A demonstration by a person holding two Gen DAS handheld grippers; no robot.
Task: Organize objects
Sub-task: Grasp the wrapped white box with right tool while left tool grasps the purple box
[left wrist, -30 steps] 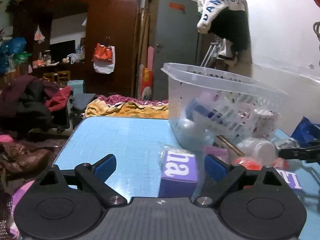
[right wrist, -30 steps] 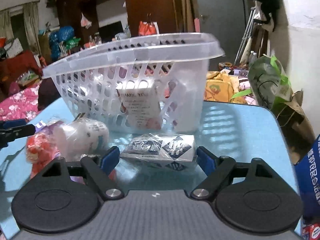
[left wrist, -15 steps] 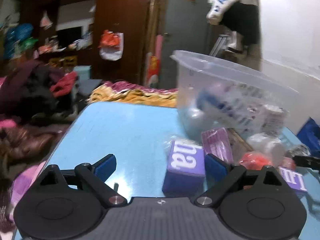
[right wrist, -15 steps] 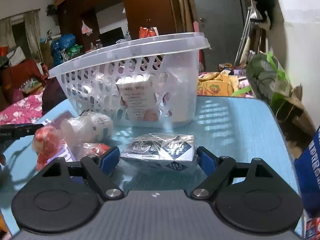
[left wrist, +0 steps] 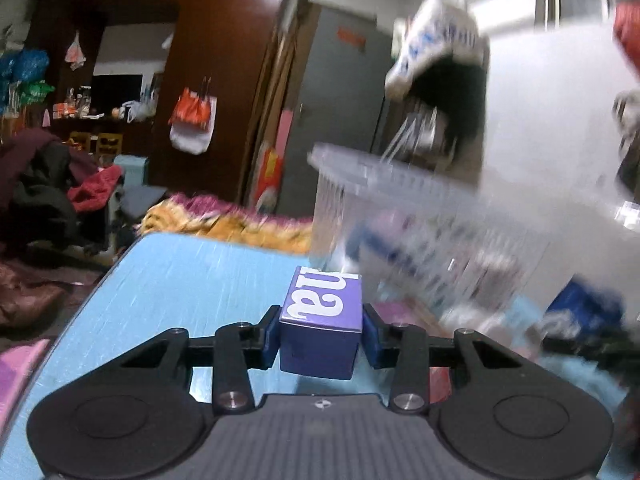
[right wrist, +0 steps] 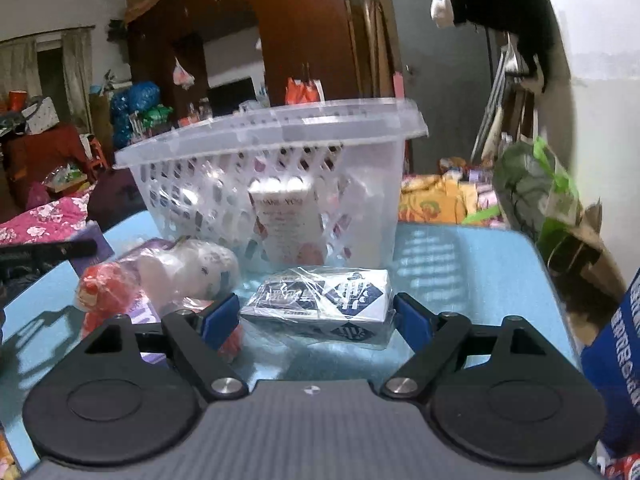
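Observation:
My left gripper (left wrist: 321, 333) has its jaws closing, and its blue pads press both sides of a purple box (left wrist: 324, 300) with white letters, just above the blue table (left wrist: 192, 280). The clear plastic basket (left wrist: 400, 184) stands blurred to the box's right. In the right wrist view the same basket (right wrist: 272, 128) holds several packs. A plastic-wrapped blue and white box (right wrist: 320, 300) lies on the table in front of it, between the fingers of my open right gripper (right wrist: 316, 316). The pads stand beside the wrapped box without squeezing it.
A white soft item in plastic (right wrist: 196, 268) and a red one (right wrist: 104, 292) lie left of the wrapped box, over purple packs. A blue bag (right wrist: 616, 360) stands at the right edge. Beyond the table (right wrist: 460, 264) are a green bag (right wrist: 532, 188) and clutter.
My left gripper has shut on the purple box, which now sits between its pads, and the view has turned. The right gripper has kept still around the wrapped box.

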